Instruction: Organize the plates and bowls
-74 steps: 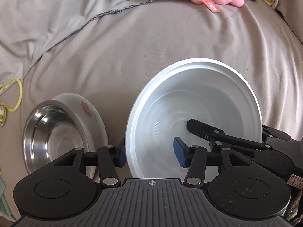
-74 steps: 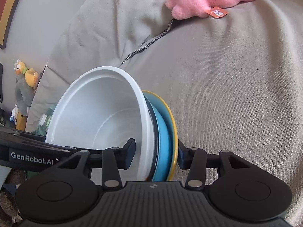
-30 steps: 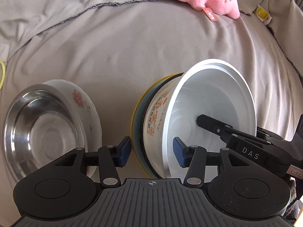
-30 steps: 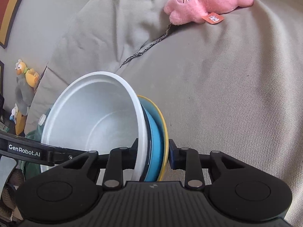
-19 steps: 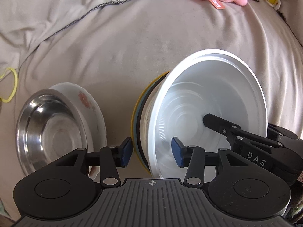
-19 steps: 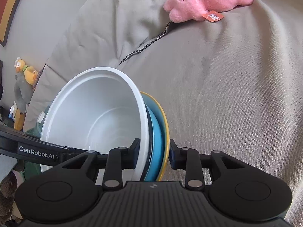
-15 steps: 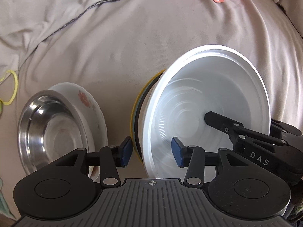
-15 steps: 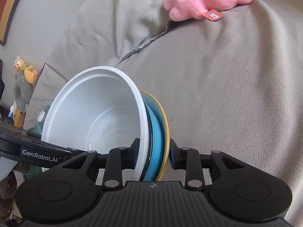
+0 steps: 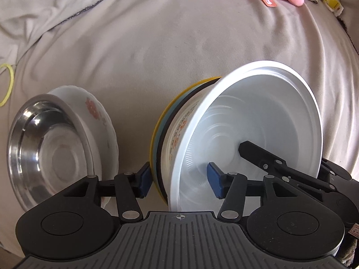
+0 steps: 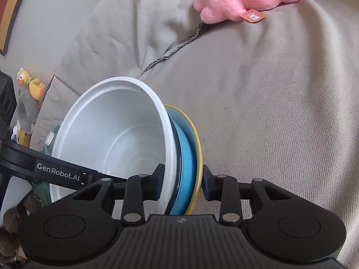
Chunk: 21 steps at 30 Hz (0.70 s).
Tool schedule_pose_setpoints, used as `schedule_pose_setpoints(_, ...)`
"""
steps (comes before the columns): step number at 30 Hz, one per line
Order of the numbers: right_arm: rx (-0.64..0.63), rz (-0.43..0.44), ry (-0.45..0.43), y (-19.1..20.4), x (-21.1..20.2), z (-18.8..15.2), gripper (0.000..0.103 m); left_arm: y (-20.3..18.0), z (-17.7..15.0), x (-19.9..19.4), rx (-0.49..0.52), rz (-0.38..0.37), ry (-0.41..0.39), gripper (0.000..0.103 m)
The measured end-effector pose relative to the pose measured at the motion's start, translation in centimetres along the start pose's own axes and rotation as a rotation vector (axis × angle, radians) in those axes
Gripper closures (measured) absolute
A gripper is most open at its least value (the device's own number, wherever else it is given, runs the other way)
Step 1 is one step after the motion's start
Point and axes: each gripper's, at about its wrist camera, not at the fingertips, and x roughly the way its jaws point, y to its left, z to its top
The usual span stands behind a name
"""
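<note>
Left wrist view: the left gripper [image 9: 179,178] straddles the near edge of a stack tipped on edge on the grey sofa cover [image 9: 179,44], a white bowl [image 9: 246,134] nested in a blue plate [image 9: 159,139] and a yellow plate [image 9: 154,143]. Its jaws are opening, the stack between them, the right pad clear inside the bowl. The steel bowl [image 9: 44,148] on a flowered plate [image 9: 98,116] lies just left, the likely target. Right wrist view: the right gripper [image 10: 182,185] is clenched across the same stack's rim, one pad inside the white bowl [image 10: 116,148], the other near the yellow plate [image 10: 197,148] with a sliver of gap, so it seems to carry the load. A pink toy [image 10: 244,0] lies far off.
</note>
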Motion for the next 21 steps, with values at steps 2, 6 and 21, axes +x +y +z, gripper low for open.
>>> schedule_pose_setpoints(2, 0.001, 0.005, 0.006, 0.0, 0.1, 0.1, 0.069, -0.1, 0.0, 0.0, 0.017, 0.005, -0.001, 0.046)
schedule_pose_setpoints(6, 0.006, 0.011, 0.013, -0.1, 0.4, 0.1, 0.066, -0.4, -0.2, -0.1, 0.015, 0.019, -0.012, 0.046)
schedule_pose_setpoints(21, 0.131, 0.069, 0.038, -2.5, 0.6, 0.9, 0.062, -2.4, 0.1, -1.6, 0.053, 0.092, -0.061, 0.053)
